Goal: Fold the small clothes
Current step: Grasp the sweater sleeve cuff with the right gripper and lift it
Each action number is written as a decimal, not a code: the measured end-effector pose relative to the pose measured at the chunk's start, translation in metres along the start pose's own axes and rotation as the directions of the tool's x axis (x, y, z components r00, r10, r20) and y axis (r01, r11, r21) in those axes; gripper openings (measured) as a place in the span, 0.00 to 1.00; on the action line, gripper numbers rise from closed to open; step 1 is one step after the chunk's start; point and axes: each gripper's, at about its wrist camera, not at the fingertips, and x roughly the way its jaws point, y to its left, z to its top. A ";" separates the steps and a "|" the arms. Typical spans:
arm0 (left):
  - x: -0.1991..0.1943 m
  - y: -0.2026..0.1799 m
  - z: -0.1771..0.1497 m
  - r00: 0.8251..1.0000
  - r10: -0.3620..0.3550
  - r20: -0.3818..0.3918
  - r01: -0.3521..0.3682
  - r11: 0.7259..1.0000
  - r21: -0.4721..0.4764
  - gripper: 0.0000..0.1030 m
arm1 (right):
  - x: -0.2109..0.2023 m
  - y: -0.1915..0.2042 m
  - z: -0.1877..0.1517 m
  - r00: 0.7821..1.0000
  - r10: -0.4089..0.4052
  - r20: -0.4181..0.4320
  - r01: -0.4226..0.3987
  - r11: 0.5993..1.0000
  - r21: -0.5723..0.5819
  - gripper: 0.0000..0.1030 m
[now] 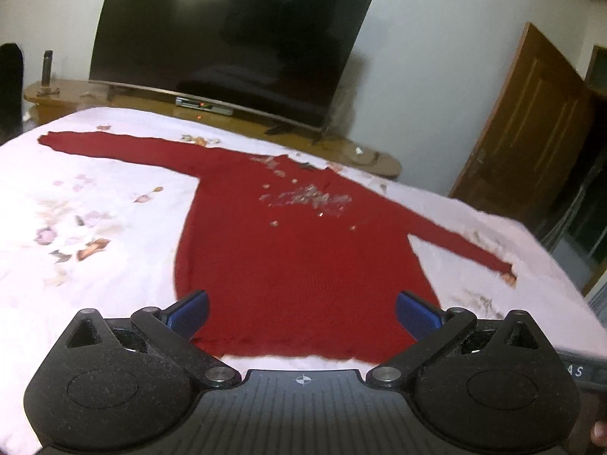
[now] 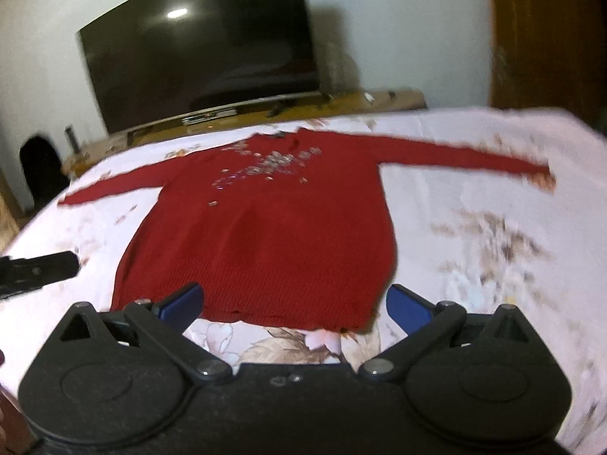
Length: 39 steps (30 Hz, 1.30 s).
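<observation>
- Left gripper (image 1: 302, 313) and right gripper (image 2: 293, 305) both spread wide, empty, poised above the hem.
- Red knit long-sleeved sweater (image 1: 288, 250) flat (sleeves outstretched), collar toward the black television (image 1: 227, 38).

sweater (image 1: 299, 250) flat on bed (image 1: 95, 174) | television (image 1: 227, 38) behind bed

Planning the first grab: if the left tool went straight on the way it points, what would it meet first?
Probably the sweater's hem, lying flat on the bed just ahead of the open left tool. Nothing else seems to lie between, though depth is unclear.
</observation>
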 end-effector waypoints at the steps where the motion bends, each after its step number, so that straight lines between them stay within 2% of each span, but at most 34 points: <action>1: 0.005 -0.001 0.002 1.000 -0.008 0.001 0.008 1.000 0.004 1.00 | 0.001 -0.009 0.001 1.000 -0.004 -0.005 0.004 0.999 0.036 0.99; 5: 0.036 -0.007 0.015 1.000 -0.011 0.001 0.011 0.999 0.046 1.00 | 0.007 -0.043 0.009 0.999 -0.039 0.011 0.038 0.993 0.115 0.99; 7: 0.052 -0.012 0.024 0.999 0.046 0.026 -0.048 0.995 0.088 1.00 | 0.013 -0.061 0.017 0.997 -0.064 0.047 0.057 0.987 0.150 0.98; 10: 0.076 -0.006 0.043 0.996 0.074 0.059 -0.078 0.995 0.064 1.00 | 0.027 -0.092 0.036 0.988 -0.108 0.113 0.081 0.972 0.219 0.97; 14: 0.119 0.009 0.067 0.988 0.139 0.070 -0.142 0.989 0.036 1.00 | 0.059 -0.145 0.067 0.963 -0.193 0.187 0.129 0.943 0.308 0.95; 18: 0.171 0.023 0.085 0.976 0.217 0.015 -0.217 0.976 0.008 1.00 | 0.097 -0.212 0.098 0.923 -0.304 0.234 0.195 0.897 0.398 0.91; 20: 0.194 0.027 0.090 0.970 0.241 -0.018 -0.241 0.971 -0.004 1.00 | 0.118 -0.246 0.110 0.910 -0.343 0.231 0.216 0.870 0.443 0.89; 21: 0.204 0.027 0.089 0.967 0.253 -0.029 -0.253 0.967 0.000 1.00 | 0.132 -0.267 0.115 0.903 -0.365 0.226 0.225 0.852 0.474 0.86; 22: 0.213 0.027 0.089 0.964 0.265 -0.038 -0.265 0.964 0.005 1.00 | 0.143 -0.284 0.118 0.898 -0.383 0.216 0.235 0.834 0.500 0.71; 23: 0.221 0.028 0.088 0.961 0.272 -0.045 -0.272 0.962 0.011 1.00 | 0.155 -0.303 0.121 0.895 -0.400 0.199 0.245 0.812 0.529 0.59; 24: 0.227 0.029 0.087 0.958 0.281 -0.051 -0.281 0.960 0.015 1.00 | 0.169 -0.322 0.123 0.894 -0.414 0.172 0.256 0.787 0.561 0.46; 26: 0.240 0.031 0.085 0.950 0.303 -0.076 -0.303 0.953 0.019 1.00 | 0.187 -0.354 0.122 0.889 -0.436 0.138 0.267 0.740 0.617 0.48; 29: 0.257 0.033 0.081 0.935 0.336 -0.114 -0.335 0.942 0.031 1.00 | 0.211 -0.390 0.117 0.903 -0.414 0.117 0.222 0.681 0.697 0.48; 34: 0.273 0.034 0.080 0.919 0.368 -0.141 -0.365 0.930 0.049 1.00 | 0.242 -0.420 0.112 0.918 -0.387 0.083 0.202 0.637 0.744 0.49; 39: 0.278 0.035 0.084 0.907 0.396 -0.146 -0.394 0.918 0.040 1.00 | 0.257 -0.433 0.122 0.917 -0.383 0.115 0.172 0.637 0.751 0.49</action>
